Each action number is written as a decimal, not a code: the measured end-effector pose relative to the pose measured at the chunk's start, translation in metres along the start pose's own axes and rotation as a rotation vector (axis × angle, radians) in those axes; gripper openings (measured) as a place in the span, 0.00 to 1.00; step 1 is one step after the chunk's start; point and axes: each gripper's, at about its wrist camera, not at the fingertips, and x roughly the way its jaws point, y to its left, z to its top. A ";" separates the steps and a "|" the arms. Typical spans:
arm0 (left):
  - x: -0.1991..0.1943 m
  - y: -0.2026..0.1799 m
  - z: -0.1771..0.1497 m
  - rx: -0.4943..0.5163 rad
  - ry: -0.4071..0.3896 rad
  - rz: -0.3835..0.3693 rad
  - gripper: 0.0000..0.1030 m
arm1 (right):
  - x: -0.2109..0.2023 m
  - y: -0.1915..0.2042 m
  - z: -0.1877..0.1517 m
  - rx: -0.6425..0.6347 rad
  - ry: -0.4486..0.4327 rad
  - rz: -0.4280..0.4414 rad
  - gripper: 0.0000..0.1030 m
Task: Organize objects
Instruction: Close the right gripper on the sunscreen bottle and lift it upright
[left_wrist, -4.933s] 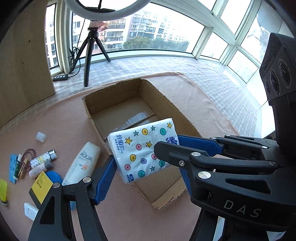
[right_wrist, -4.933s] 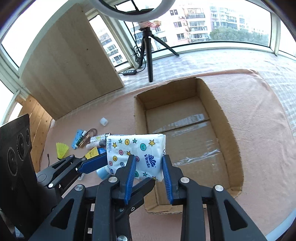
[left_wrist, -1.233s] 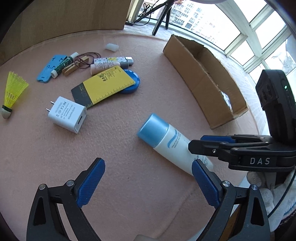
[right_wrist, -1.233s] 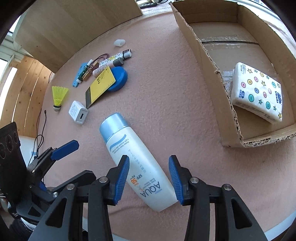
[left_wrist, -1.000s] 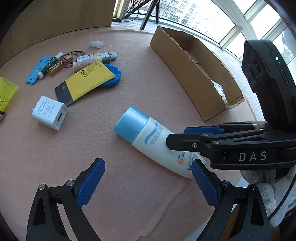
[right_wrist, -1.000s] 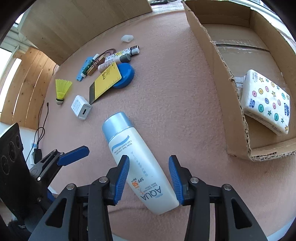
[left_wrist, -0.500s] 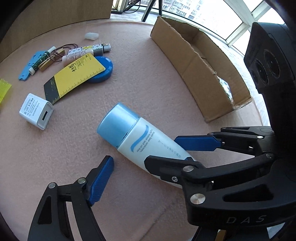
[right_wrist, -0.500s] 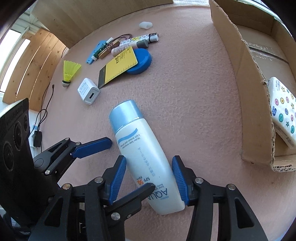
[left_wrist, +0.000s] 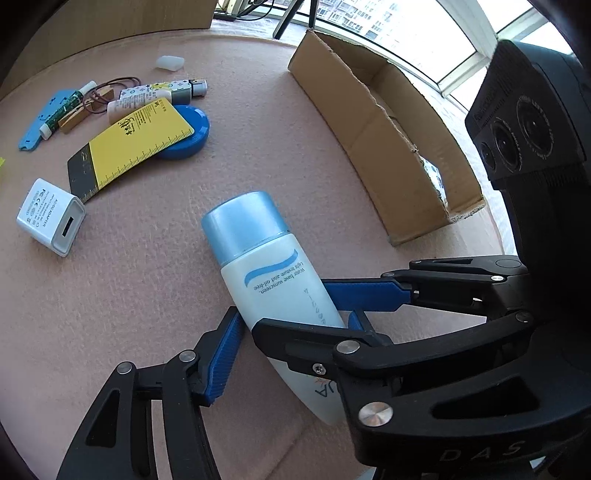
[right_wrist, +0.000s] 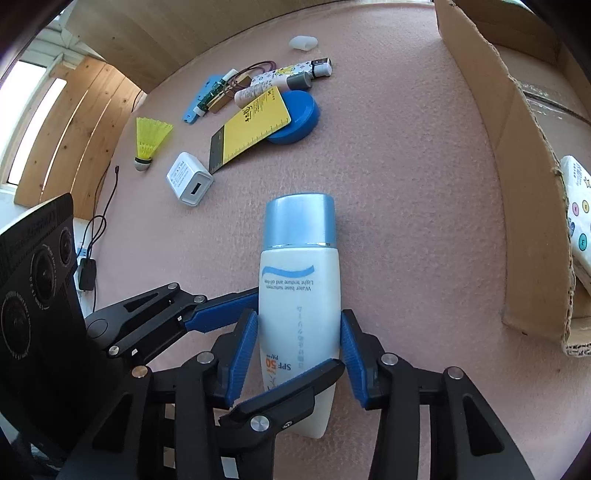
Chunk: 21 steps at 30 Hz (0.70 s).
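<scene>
Both hand-held grippers, left (left_wrist: 291, 332) and right (right_wrist: 298, 352), are closing around my bottle (right_wrist: 299, 295), hiding its base; its cap is pointing away across the tabletop (right_wrist: 406, 184).

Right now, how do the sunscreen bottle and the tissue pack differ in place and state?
The sunscreen bottle lies on the pink mat outside the cardboard box; the tissue pack lies inside it. The bottle sits between both grippers' closing jaws; the pack is untouched. The bottle has a blue cap; the pack has coloured dots. Both are mostly white.
</scene>
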 end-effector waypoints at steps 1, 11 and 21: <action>0.000 0.002 0.000 -0.005 0.005 -0.010 0.61 | -0.001 0.000 0.000 0.000 -0.006 0.008 0.40; -0.004 -0.011 -0.001 0.057 -0.060 0.047 0.63 | 0.002 0.004 -0.002 0.008 -0.066 -0.052 0.37; -0.006 -0.030 0.003 0.076 -0.017 0.102 0.61 | -0.001 -0.006 -0.003 0.086 -0.107 -0.039 0.37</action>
